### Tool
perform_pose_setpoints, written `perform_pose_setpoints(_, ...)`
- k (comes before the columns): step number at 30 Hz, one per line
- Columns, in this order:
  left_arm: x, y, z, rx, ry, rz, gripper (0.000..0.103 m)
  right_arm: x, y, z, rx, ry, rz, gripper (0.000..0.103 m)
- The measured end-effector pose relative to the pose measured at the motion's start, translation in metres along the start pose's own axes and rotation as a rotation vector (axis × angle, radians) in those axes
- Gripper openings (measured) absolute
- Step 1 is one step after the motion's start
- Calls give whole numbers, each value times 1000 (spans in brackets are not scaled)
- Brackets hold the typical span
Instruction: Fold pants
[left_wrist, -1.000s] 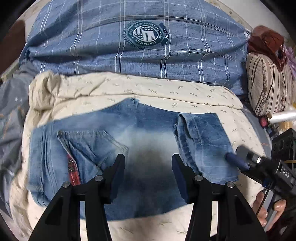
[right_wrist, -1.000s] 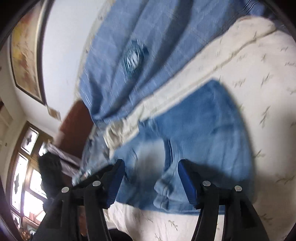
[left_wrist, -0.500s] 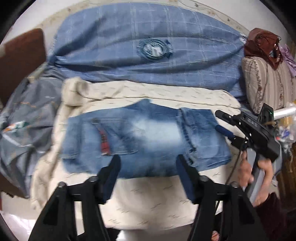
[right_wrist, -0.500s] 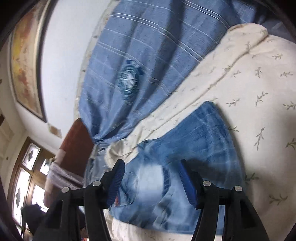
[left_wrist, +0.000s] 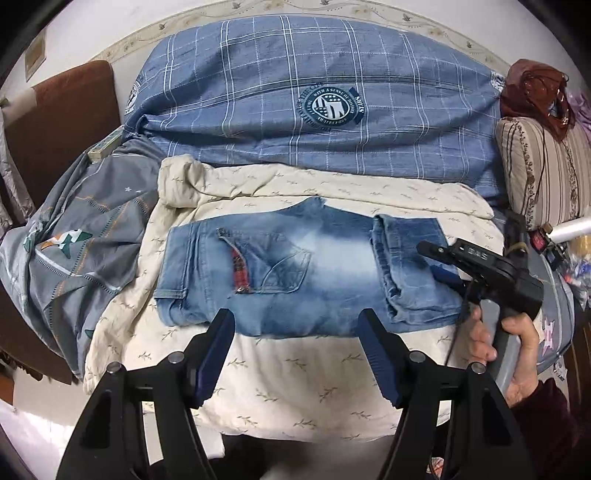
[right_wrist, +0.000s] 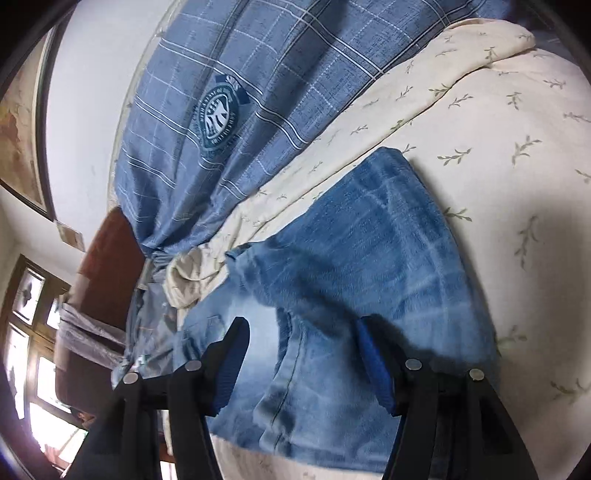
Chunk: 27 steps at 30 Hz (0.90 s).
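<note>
Folded blue denim pants (left_wrist: 295, 273) lie flat on a cream leaf-print blanket (left_wrist: 295, 376). The waistband and back pocket are at the left, the folded-over leg hems at the right. My left gripper (left_wrist: 297, 332) is open and empty, held back above the near edge of the pants. My right gripper (left_wrist: 439, 264) shows in the left wrist view, hovering over the right end of the pants in a hand. In its own view the right gripper (right_wrist: 303, 336) is open and empty, just above the denim (right_wrist: 369, 266) near the hem fold.
A blue plaid duvet (left_wrist: 314, 92) with a round badge lies behind the blanket. A grey patterned cover (left_wrist: 74, 240) is at the left. A striped pillow (left_wrist: 543, 166) and clutter are at the right. A brown headboard (left_wrist: 62, 129) stands at far left.
My left gripper has pulled back and up from the pants, so the whole folded garment shows now. My right gripper has shifted over the hem end. Both stayed open.
</note>
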<state>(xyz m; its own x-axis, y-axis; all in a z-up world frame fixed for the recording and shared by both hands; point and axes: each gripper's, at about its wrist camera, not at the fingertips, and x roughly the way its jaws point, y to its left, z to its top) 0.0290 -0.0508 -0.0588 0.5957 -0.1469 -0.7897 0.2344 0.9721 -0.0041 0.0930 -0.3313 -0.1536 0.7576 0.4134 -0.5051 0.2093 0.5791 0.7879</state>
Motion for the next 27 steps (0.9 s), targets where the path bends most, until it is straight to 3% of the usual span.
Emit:
perform_pose_setpoints(8, 23, 8, 2, -43, 16, -26, 70, -36, 0, 2, -8, -52, 63, 64)
perform_pose_setpoints(15, 48, 12, 8, -24, 14, -46, 70, -65, -2, 7, 10, -98, 117, 64)
perform_pose_setpoints(19, 66, 21, 7, -22, 11, -23, 70, -74, -4, 10, 3, -108, 149, 64)
perform_pose_setpoints(24, 88, 15, 12, -32, 11, -66, 70, -77, -22, 27, 81, -125, 199, 64)
perform_pose_setpoints(27, 101, -13, 22, -7, 16, -137, 70, -80, -28, 43, 104, -153, 203, 64)
